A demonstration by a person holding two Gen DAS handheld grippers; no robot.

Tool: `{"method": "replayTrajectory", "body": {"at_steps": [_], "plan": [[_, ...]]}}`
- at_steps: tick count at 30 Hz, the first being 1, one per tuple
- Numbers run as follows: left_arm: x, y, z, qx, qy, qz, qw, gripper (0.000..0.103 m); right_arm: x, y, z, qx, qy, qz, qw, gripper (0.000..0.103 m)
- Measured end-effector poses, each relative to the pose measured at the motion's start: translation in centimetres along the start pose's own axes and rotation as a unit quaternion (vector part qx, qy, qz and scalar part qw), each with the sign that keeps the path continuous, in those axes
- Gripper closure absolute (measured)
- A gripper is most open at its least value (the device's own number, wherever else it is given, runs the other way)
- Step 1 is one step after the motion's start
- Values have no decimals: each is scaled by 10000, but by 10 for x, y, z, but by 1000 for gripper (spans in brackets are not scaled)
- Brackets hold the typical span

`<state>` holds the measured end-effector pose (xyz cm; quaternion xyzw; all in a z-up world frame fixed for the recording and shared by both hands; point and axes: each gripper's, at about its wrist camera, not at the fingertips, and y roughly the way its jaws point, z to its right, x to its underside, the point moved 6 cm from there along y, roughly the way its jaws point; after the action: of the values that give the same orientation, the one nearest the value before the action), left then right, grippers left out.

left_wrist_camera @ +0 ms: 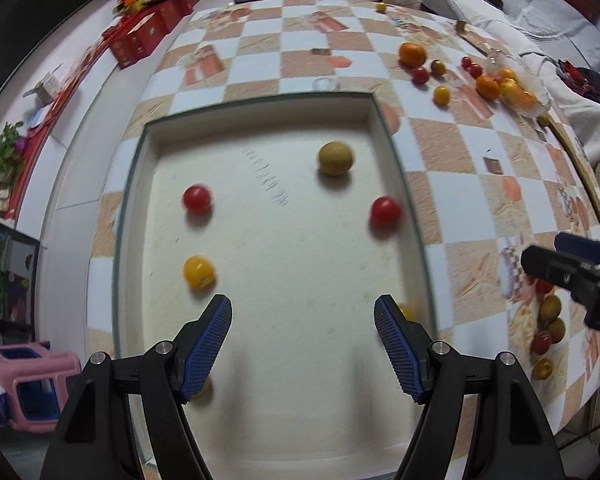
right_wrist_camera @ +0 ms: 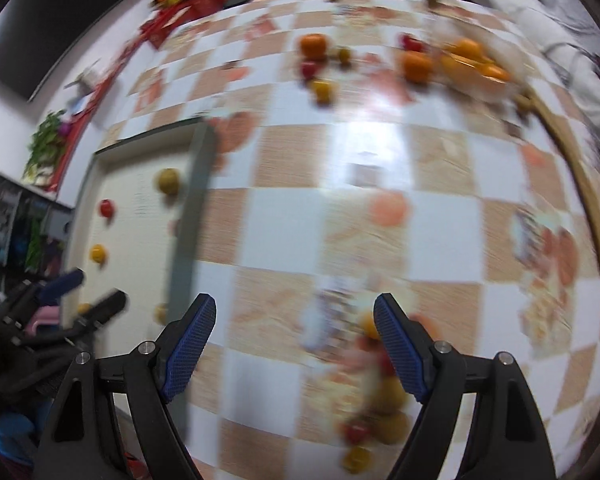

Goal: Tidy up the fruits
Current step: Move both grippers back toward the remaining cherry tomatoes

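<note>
Hanging over the white tray [left_wrist_camera: 140,208], the left gripper [left_wrist_camera: 302,320] has its two blue ridged fingers wide apart with nothing between them. Just ahead of it, inside the tray, lie a yellow tomato [left_wrist_camera: 198,272], two red tomatoes [left_wrist_camera: 197,199] [left_wrist_camera: 385,211] and a dull green round fruit [left_wrist_camera: 335,158]. They sit apart from each other on the pale, flat tray floor. Two more small yellow fruits peek out from behind the fingers, mostly hidden.

The right gripper [right_wrist_camera: 295,318] hangs over the checked tablecloth [right_wrist_camera: 284,216], to the right of the tray. Its fingers are also spread and hold nothing. A little heap of red, yellow and green fruit [right_wrist_camera: 380,412] lies near its right finger, but that view is so smeared that the pieces cannot be counted.

Farther off on the shiny cloth sit an orange [left_wrist_camera: 412,54], some small red and yellow tomatoes [left_wrist_camera: 441,95] beside it, and a clear bowl [left_wrist_camera: 540,96] with oranges in it. Red boxes [left_wrist_camera: 140,36] stand past the table's edge, cut off by the round picture rim.
</note>
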<state>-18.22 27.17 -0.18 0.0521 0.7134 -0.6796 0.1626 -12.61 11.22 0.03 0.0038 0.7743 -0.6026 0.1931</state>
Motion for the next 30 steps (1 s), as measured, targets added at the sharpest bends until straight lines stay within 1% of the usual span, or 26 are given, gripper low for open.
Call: {"method": "replayTrajectory", "body": {"at_steps": [5, 8, 11, 13, 15, 16, 18, 23, 27, 30], "plan": [[-30, -5, 21, 208, 142, 124, 9996, 28, 11, -2, 37, 305, 108, -11, 9995, 19], [-55, -4, 35, 332, 164, 192, 9991, 28, 10, -3, 45, 408, -61, 68, 9991, 19], [-79, 4, 51, 417, 186, 184, 9988, 28, 7, -1, 43, 373, -252, 103, 9989, 19], [-95, 13, 63, 462, 226, 173, 9985, 28, 8, 1, 42, 353, -355, 91, 9987, 22], [-108, 22, 74, 524, 236, 141, 9982, 28, 9, 5, 39, 351, -509, 47, 9981, 29], [-112, 25, 79, 536, 237, 133, 9982, 28, 9, 8, 38, 368, -587, 17, 9976, 30], [-121, 34, 88, 520, 274, 114, 9982, 28, 10, 11, 36, 411, -729, -32, 9965, 33], [-143, 55, 109, 466, 289, 109, 9984, 28, 10, 18, 31, 465, -1061, -106, 9932, 34], [-162, 69, 121, 402, 255, 155, 9987, 28, 10, 23, 29, 490, -1227, -162, 9911, 34], [-175, 81, 131, 311, 321, 174, 9989, 28, 12, 29, 29, 504, -1317, -260, 9897, 34]]}}
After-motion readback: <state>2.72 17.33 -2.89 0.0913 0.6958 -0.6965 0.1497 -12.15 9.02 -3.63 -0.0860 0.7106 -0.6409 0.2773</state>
